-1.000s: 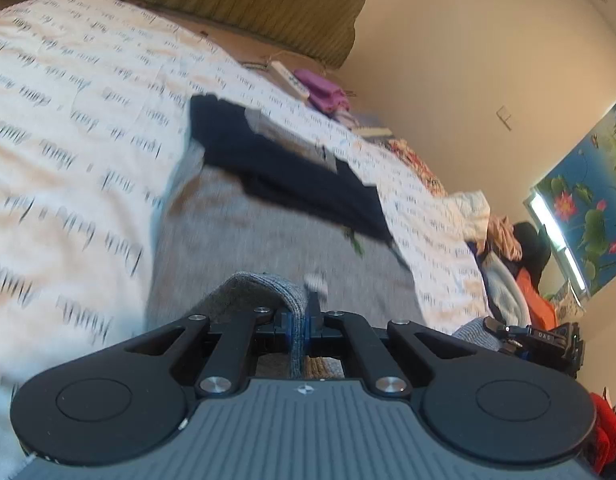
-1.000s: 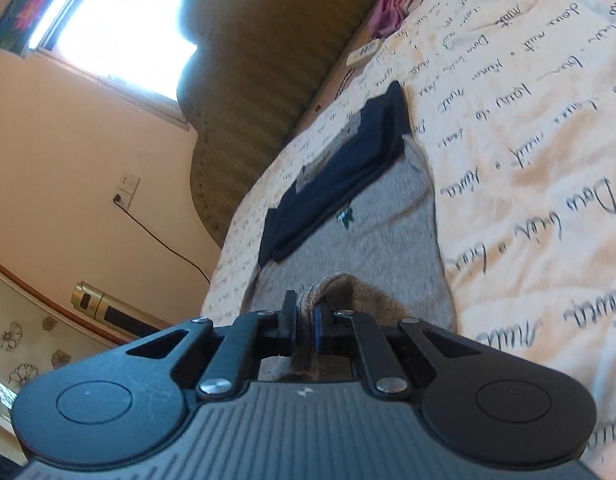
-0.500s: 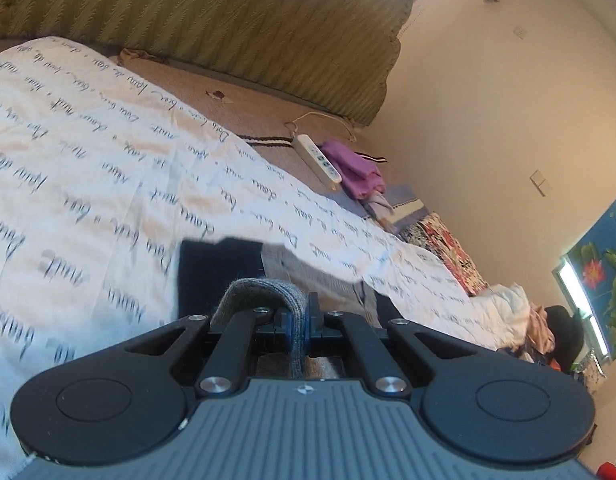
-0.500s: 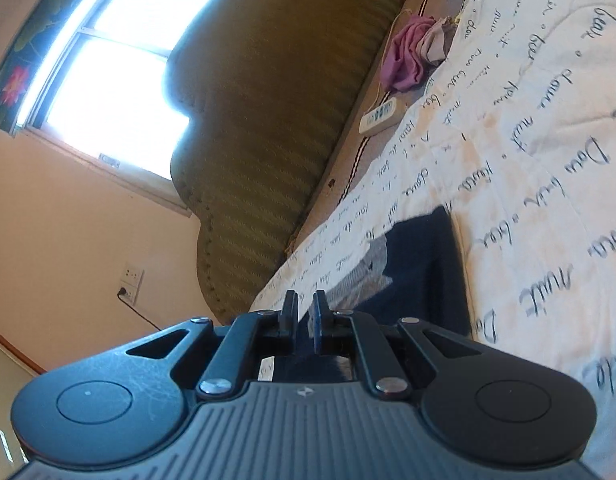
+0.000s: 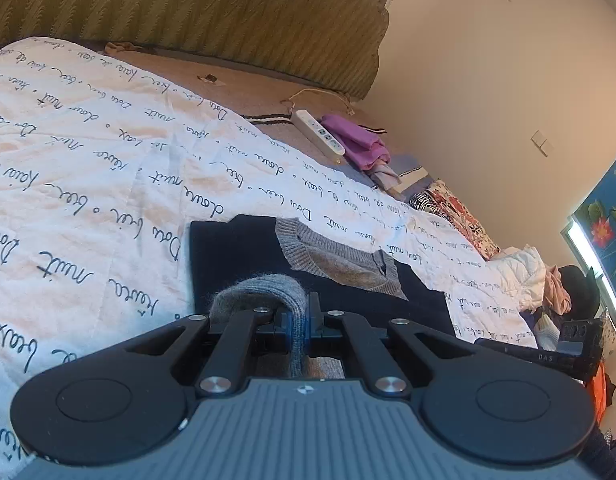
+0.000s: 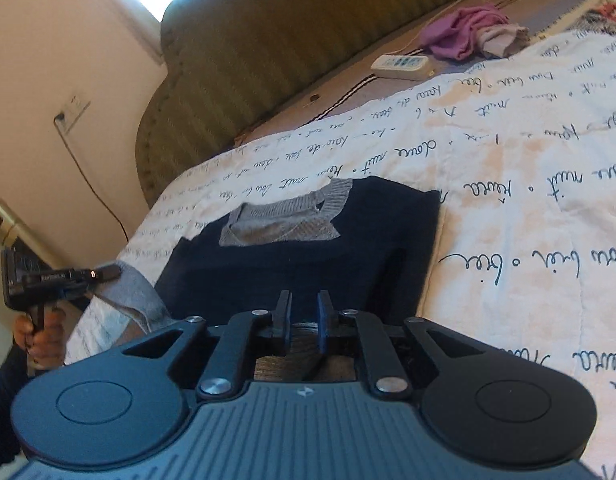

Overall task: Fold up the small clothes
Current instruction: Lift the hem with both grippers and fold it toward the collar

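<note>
My left gripper (image 5: pixel 299 320) pinches the grey knit hem (image 5: pixel 267 286) of the sweater (image 6: pixel 308 248), which lies folded mid-bed on the quilt (image 6: pixel 528 184). My right gripper (image 6: pixel 303 320) has just been opening, jaws narrowly apart, the hem below them. The knit is soft, light and floppy, so edges and corners look best to grasp.

Ahead of the left gripper (image 5: pixel 297 316) the folded sweater (image 5: pixel 316 276) lies flat on the bed, and beyond it the script-printed quilt (image 5: pixel 87 160) runs bare and open to the left — easy passage there. Further ahead and right, a power strip (image 5: pixel 318 136) and a purple cloth (image 5: pixel 356 142) sit near the padded headboard (image 5: pixel 187 12), which closes off the far side. Right of the gripper, a clothes pile (image 5: pixel 548 284) crowds the bed edge — tight going.
</note>
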